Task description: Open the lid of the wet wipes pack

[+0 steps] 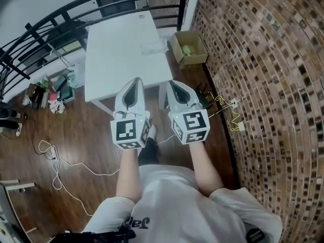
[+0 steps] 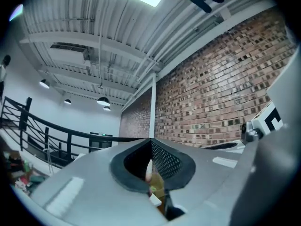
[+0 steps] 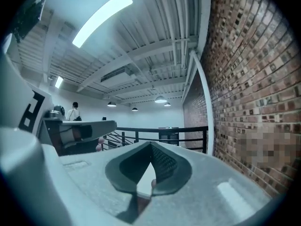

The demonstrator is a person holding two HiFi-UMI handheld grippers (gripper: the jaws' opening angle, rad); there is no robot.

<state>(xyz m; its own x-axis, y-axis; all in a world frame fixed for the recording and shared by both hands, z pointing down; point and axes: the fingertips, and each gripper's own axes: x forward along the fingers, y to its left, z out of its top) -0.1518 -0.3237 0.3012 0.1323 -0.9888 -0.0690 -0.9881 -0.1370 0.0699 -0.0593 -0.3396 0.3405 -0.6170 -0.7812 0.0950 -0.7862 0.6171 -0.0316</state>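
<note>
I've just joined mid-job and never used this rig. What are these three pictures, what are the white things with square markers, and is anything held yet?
No robot here: a person holds a two-jaw tool in each hand. The head view looks down from a camera on the person's head: left gripper and right gripper, each with a marker cube, point toward a white table. A pale flat pack, probably the wet wipes, lies on it, untouched. The other two pictures look along each gripper's jaws: both are shut, holding nothing.
</note>
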